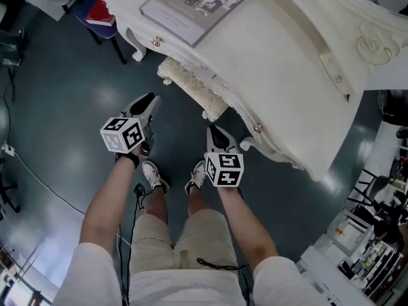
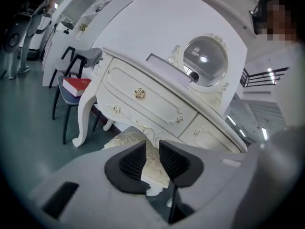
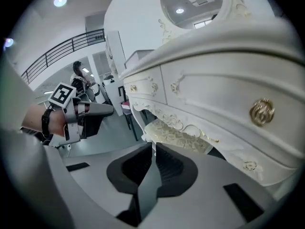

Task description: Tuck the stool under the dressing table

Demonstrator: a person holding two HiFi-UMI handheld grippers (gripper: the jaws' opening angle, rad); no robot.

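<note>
White and carved, the dressing table (image 1: 287,56) fills the far right of the head view, with a grey book (image 1: 194,2) lying flat on its top. The stool (image 1: 191,81) sits under the table's front edge. Only a strip of its cream patterned seat and one curled white leg show beyond the table's rim, on the near side.

The left gripper (image 1: 148,102) hangs over the grey-blue floor (image 1: 64,94), near and to the left of the stool and apart from it. In the left gripper view its jaws (image 2: 152,144) stand a narrow gap apart with nothing between them, and the stool's seat (image 2: 125,138) shows behind them, below the drawer fronts. An oval mirror (image 2: 205,61) rises from the far side of the table. Further left is a dark chair (image 2: 66,106) with a red book (image 2: 76,86) on its seat.

The right gripper (image 1: 215,132) is held just near of the stool's right end, not touching it. In the right gripper view its jaws (image 3: 153,147) are all but together at the tips and hold nothing. The stool's seat (image 3: 176,135) lies beyond them under the scrolled apron, and a gold knob (image 3: 261,111) shows on the drawer to the right. The left gripper (image 3: 90,111) appears at the left of that view.

The person's white shoes (image 1: 153,174) stand on the floor between the two grippers.
</note>
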